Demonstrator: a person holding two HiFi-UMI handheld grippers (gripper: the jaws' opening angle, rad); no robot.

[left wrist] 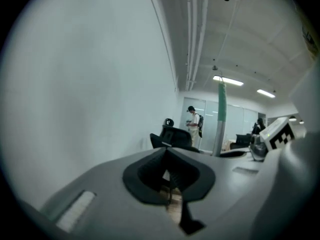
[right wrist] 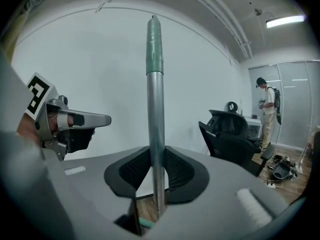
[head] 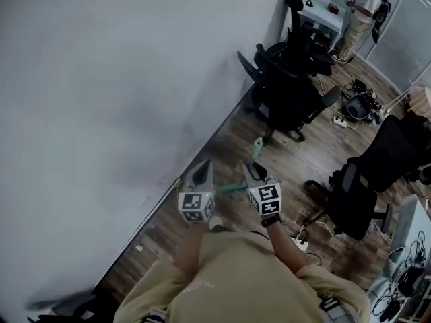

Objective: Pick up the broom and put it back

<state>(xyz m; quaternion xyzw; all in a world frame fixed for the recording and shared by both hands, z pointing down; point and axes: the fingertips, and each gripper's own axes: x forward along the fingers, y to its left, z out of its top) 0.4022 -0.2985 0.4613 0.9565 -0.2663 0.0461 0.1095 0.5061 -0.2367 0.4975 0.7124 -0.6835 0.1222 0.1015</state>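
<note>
White wall (head: pixel 101 79) alongside; right claw (right wrist: pixel 156 171) grips broom handle (right wrist: pixel 155 109).

Black office chairs (head: pixel 286 93) line the white wall (head: pixel 101 79); a person (head: pixel 362 12) stands beyond, possibly facing a desk (head: pixel 322 13).

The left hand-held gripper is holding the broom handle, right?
Not the left: the right hand-held gripper holds the broom handle, jaws closed on it, as the right gripper view shows. The left hand-held gripper is shut and empty.
</note>
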